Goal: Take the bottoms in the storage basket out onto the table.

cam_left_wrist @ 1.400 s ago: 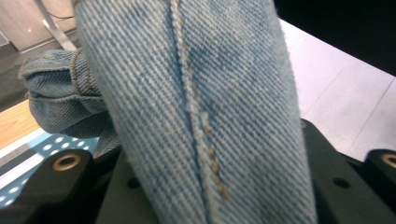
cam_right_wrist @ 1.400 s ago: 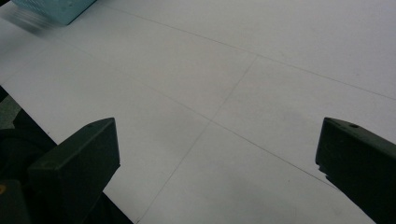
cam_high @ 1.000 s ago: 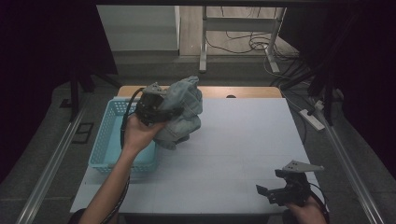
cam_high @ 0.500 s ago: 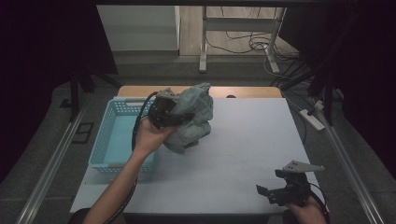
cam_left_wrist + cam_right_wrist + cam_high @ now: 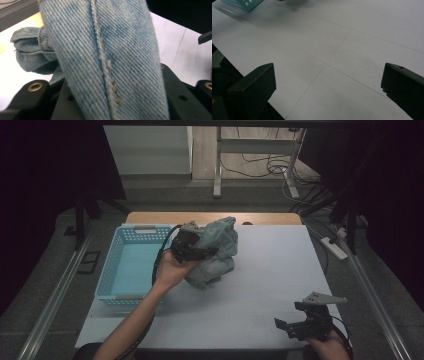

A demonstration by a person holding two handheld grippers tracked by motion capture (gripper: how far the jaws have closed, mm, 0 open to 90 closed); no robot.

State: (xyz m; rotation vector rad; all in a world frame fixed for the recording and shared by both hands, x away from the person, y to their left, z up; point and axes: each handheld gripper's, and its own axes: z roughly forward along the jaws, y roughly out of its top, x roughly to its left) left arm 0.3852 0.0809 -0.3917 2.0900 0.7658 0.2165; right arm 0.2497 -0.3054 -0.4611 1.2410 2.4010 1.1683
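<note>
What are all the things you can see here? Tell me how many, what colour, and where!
Light blue denim garment: one, faded blue, bunched up, held over the table beside the basket.
Light blue plastic basket with holes in its walls: one, on the left part of the table.
White table top: one, white, with a wooden strip along its far edge.
White power strip: one, on the floor to the right of the table.
Black cables: several, on the floor beyond the table.
Left gripper: one, black, shut on the denim garment.
Right gripper: one, black, jaws open, low at the table's near right corner.
</note>
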